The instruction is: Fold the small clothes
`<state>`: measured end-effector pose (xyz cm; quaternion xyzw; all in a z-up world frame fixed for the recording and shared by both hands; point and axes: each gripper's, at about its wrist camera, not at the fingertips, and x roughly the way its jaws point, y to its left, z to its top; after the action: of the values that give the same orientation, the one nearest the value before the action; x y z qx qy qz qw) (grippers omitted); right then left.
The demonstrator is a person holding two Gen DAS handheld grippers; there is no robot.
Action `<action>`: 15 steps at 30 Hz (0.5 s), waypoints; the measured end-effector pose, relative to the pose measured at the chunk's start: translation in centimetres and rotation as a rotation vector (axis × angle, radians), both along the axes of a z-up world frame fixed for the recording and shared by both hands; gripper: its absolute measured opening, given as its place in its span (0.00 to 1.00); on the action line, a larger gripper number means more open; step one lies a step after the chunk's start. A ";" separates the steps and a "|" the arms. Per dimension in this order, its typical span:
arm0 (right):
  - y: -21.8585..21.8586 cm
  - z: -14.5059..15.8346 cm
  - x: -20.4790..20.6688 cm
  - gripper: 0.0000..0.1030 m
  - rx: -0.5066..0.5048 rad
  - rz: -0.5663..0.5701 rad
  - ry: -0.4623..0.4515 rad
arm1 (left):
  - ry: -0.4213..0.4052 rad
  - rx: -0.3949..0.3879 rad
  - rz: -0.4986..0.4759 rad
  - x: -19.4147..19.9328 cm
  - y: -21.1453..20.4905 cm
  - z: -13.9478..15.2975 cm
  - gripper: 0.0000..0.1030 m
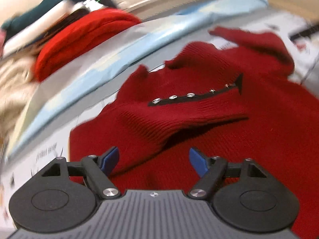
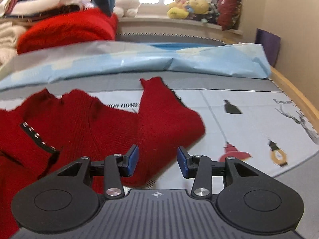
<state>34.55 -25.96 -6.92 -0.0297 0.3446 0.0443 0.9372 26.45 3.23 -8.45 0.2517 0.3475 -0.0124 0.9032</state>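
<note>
A dark red knit sweater (image 1: 199,131) lies spread on the printed sheet, with a black strip of silver studs (image 1: 191,95) across it. One part is folded over its body. My left gripper (image 1: 154,160) hovers over the sweater's near part, its blue pads wide apart and nothing pinched between them. In the right wrist view the same sweater (image 2: 83,123) fills the left side, and a sleeve (image 2: 169,117) reaches out to the right. My right gripper (image 2: 158,161) stands open above the sweater's near right edge, and its pads (image 2: 133,160) do not press on the cloth.
A pile of folded clothes with a bright red garment (image 2: 65,29) on its near side stands at the back left. A crumpled light blue sheet (image 2: 159,59) runs across behind the sweater. Plush toys (image 2: 187,6) sit on the window sill. A wooden bed edge (image 2: 295,95) borders the right.
</note>
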 end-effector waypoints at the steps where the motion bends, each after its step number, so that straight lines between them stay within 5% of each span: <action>1: 0.4 -0.4 0.7 0.43 -0.015 0.008 0.004 | -0.009 0.037 -0.027 0.3 -0.3 -0.5 0.80; 8: 3.1 -3.3 5.1 0.44 -0.110 0.075 0.054 | -0.075 0.223 -0.215 4.0 -2.9 -3.5 0.77; 9: 3.5 -3.6 5.5 0.44 -0.136 0.094 0.057 | -0.075 0.238 -0.231 4.4 -2.9 -3.8 0.73; 10: 4.1 -3.9 5.8 0.44 -0.168 0.112 0.053 | -0.058 0.240 -0.251 5.0 -2.7 -4.0 0.53; 11: 4.6 -4.1 6.1 0.44 -0.202 0.130 0.050 | -0.037 0.225 -0.263 5.7 -2.4 -4.0 0.18; 15: 5.0 -4.3 7.1 0.35 -0.273 0.119 0.008 | -0.018 -0.059 -0.142 8.4 4.2 0.3 0.12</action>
<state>41.64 -20.98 -11.24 -0.1774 0.3486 0.0525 0.9188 34.80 7.46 -8.13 0.2493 0.3201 -0.0844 0.9101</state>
